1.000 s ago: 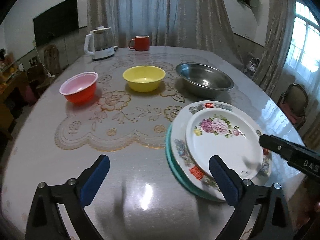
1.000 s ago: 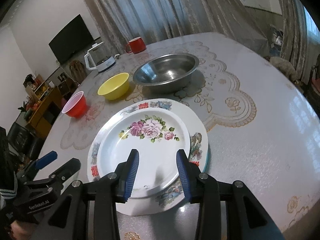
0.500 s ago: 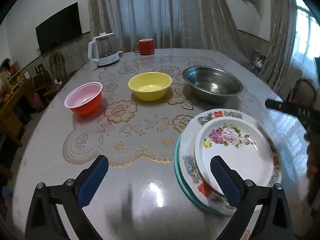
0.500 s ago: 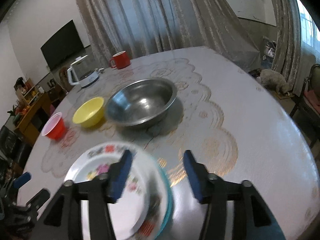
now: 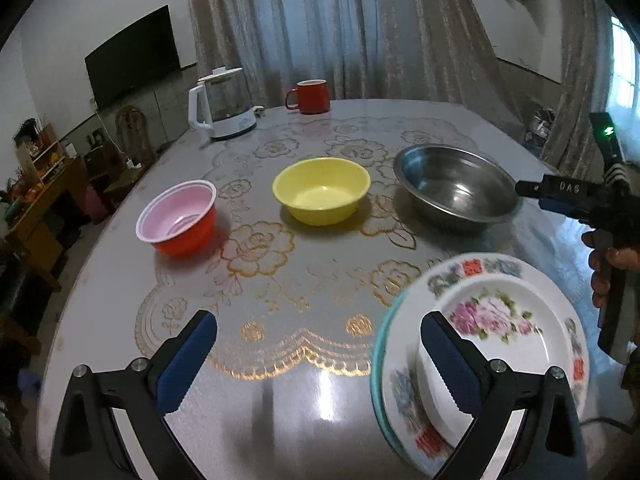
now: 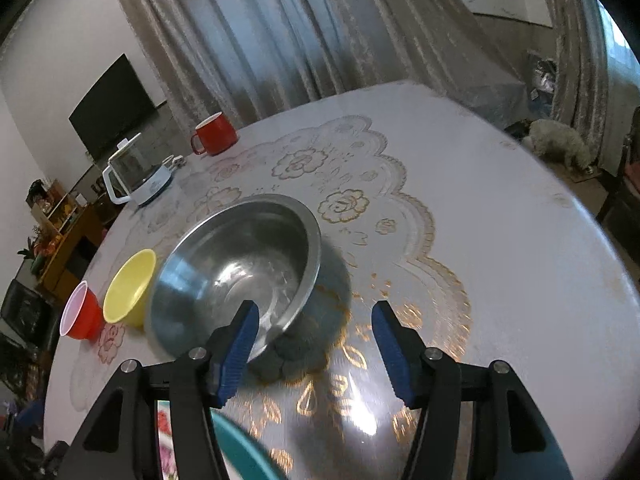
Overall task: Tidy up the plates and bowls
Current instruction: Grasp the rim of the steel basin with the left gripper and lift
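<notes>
Right gripper (image 6: 314, 338): jaws stand apart with nothing gripped; the near rim of the steel bowl (image 6: 240, 268) lies in the gap, beside the left pad, no contact evident. Left gripper (image 5: 318, 360): jaws wide, empty, over bare table (image 5: 256, 412); its right pad overlaps the near-left edge of the plate stack (image 5: 516, 344) in view, contact not determinable. The stack comprises 3 items: a small floral plate on a larger patterned plate on a teal plate whose rim alone shows; it sits at the near right edge of the table. Open surface lies to the right of the steel bowl and in front of the left gripper. The bowls stand in 1 row across the lace mat (image 5: 280, 280): red bowl (image 5: 178, 218), yellow bowl (image 5: 322, 190), steel bowl, each apart from the next, all 3 empty. Farther back stand a white kettle (image 5: 222, 104) and a red mug (image 5: 310, 96); mug contents not visible. Curtains hang behind the table. A white dog (image 6: 560, 146) is on the floor beyond the far right table edge.
</notes>
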